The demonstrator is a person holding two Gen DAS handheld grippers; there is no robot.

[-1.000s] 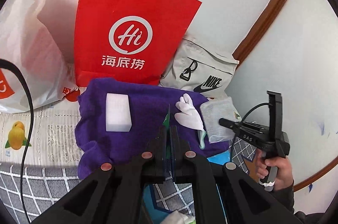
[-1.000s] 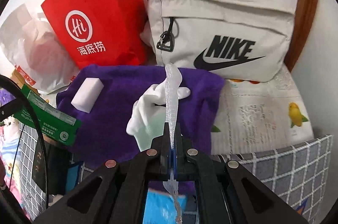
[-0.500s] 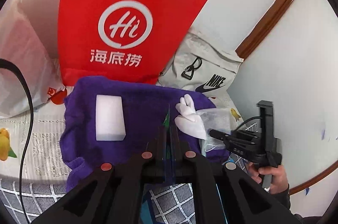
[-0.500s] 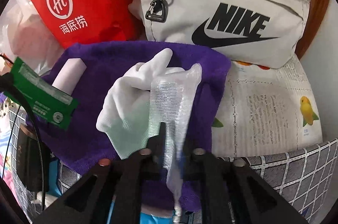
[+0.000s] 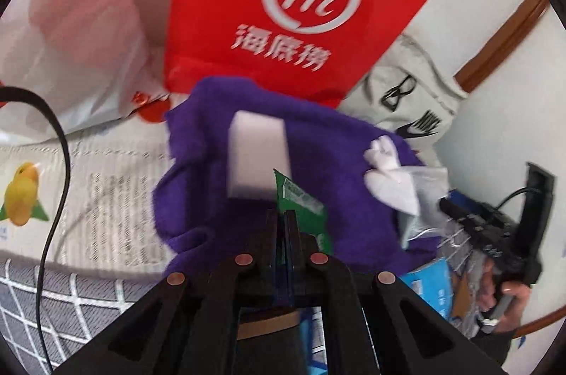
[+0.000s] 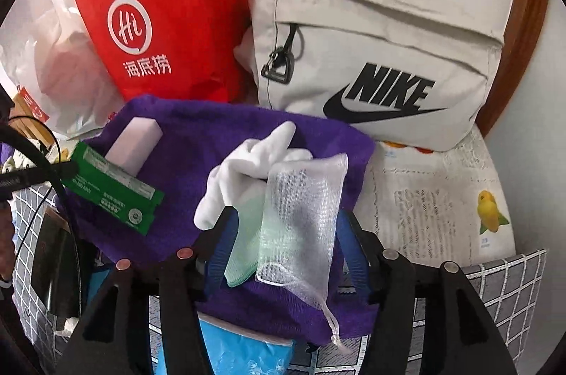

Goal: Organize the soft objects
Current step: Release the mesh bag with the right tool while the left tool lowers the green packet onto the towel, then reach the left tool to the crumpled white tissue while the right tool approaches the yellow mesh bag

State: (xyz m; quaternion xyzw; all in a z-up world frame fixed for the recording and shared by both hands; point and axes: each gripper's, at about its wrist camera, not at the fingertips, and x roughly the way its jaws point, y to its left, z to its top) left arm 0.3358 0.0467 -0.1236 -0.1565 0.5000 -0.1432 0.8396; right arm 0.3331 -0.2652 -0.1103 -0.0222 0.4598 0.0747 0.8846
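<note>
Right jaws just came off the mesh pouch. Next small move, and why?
Probably back the right gripper straight off. Its jaws are opening, and the mesh pouch lies between them on the white glove and purple towel, no pad pressing it. The left gripper, shut on the green packet, can then set it down by the white sponge.

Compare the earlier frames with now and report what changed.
The right gripper let go of the mesh bag; its jaws are opening, and the bag lies across the white glove. The left gripper, shut on the green packet, moved closer to the purple towel. The sponge stayed put.
</note>
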